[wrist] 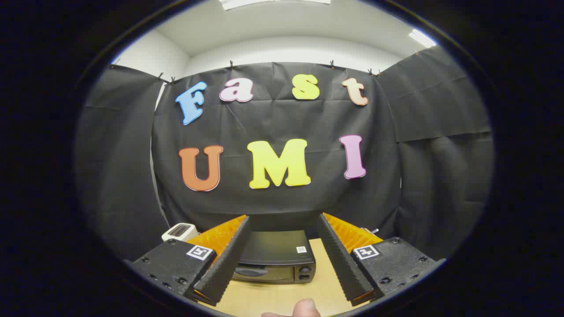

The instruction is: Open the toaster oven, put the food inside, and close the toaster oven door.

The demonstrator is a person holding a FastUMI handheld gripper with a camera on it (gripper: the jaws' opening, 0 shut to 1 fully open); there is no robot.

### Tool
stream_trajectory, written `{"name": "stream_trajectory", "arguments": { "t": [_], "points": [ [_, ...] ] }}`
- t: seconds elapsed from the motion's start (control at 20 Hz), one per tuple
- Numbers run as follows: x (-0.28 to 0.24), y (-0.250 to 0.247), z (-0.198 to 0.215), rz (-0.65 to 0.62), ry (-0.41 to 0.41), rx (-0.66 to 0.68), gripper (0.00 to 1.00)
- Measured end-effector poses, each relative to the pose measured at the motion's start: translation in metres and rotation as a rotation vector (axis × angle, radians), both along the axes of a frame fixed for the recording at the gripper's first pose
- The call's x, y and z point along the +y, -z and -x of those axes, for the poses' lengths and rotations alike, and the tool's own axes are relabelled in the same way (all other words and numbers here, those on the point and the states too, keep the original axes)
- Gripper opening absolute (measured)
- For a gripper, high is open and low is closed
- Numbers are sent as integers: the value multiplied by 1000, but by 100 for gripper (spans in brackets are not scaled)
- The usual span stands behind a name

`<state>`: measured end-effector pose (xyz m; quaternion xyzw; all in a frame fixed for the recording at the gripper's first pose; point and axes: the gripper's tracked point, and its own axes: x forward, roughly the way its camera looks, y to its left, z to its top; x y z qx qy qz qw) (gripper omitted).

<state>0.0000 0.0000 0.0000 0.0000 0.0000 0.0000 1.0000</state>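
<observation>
- The gripper (282,259) is held above the bench (282,297), aimed level at the far booth wall.
- Its two fingers stand wide apart; nothing lies between the pads and neither finger touches any object.
- The toaster oven (275,259) stands on the bench ahead of the fingers and is seen in the gap between them, slightly nearer the left finger.
- The toaster oven is dark, with a flat top carrying a small white sticker (301,249) near its right rear corner.
- The toaster oven door (260,273) faces the gripper and is closed; its handle (250,271) runs along the front, partly hidden by the left finger.
- Two round knobs (304,273) sit one above the other at the right end of the front panel.
- A white toaster (179,231) with a top slot stands farther left, beyond the left finger, near the wall.
- A fingertip of a person (304,307) shows at the near edge of the bench, below the gap between the fingers.
- The bench surface is light wood.
</observation>
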Motion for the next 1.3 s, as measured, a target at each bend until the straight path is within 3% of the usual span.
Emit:
{"name": "stream_trajectory", "arguments": {
  "t": [0.75, 1.3],
  "points": [
    [-10, -3, 1, -22, 34, 23, 100],
    [4, 12, -13, -42, -10, 73, 100]
  ]
}}
